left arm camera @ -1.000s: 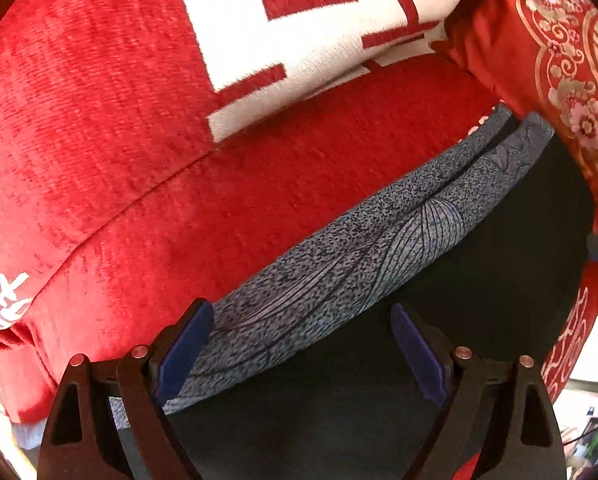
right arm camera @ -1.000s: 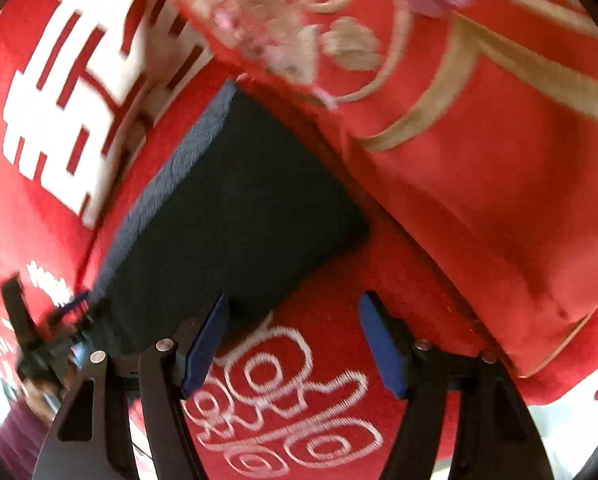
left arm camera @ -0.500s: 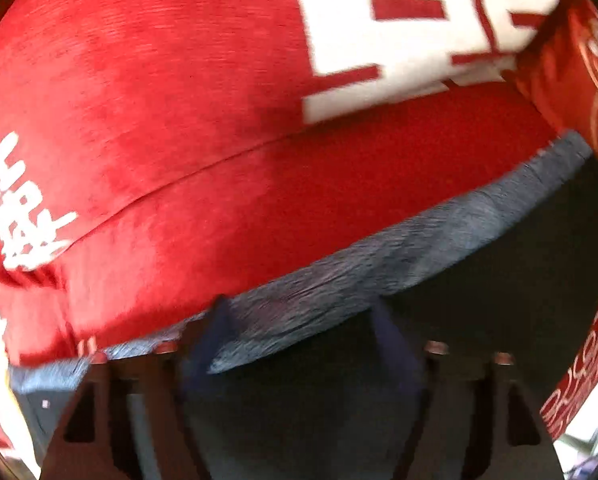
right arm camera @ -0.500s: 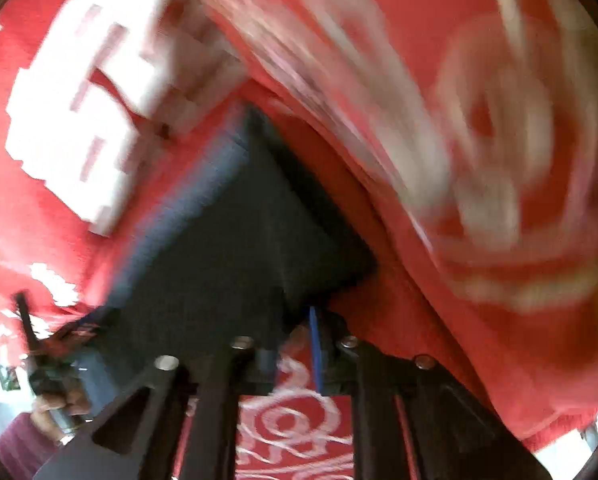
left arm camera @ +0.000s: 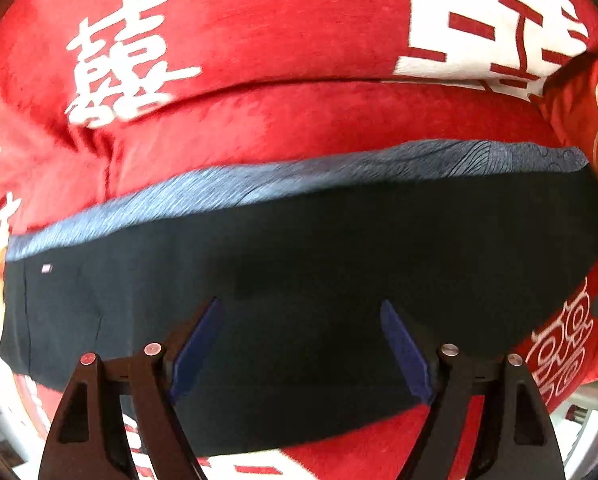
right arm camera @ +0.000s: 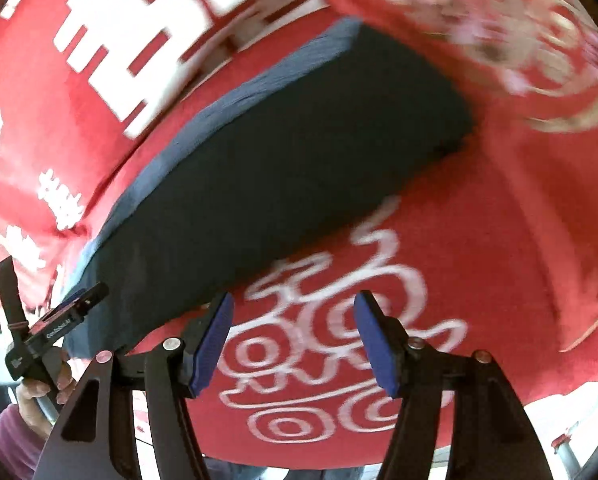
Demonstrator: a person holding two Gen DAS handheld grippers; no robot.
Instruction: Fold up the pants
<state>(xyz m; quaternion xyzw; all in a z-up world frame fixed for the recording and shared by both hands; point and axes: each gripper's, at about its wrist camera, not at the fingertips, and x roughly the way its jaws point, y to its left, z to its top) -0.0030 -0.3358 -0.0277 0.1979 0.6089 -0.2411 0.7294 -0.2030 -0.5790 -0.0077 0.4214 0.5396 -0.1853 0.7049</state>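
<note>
The dark navy pants [left arm camera: 307, 264] lie folded lengthwise in a long strip on a red sofa seat, with a grey-blue patterned band [left arm camera: 299, 176] along the far edge. My left gripper [left arm camera: 301, 344] is open and empty, above the near middle of the pants. In the right wrist view the pants [right arm camera: 267, 168] run from lower left to upper right. My right gripper [right arm camera: 293, 340] is open and empty over the red cover beside the pants' near edge. The left gripper [right arm camera: 65, 310] shows at the lower left end of the pants there.
The sofa cover [left arm camera: 259, 112] is red with white characters; its back cushion [left arm camera: 259, 20] rises behind the pants. A red embroidered pillow [right arm camera: 499, 40] lies against the pants' right end. White swirl print [right arm camera: 319, 360] marks the seat front. The seat's front edge is near.
Both grippers pulled back from the pants, so more of the strip shows. The right gripper was shut half a second ago and is open now. The left view shifted left.
</note>
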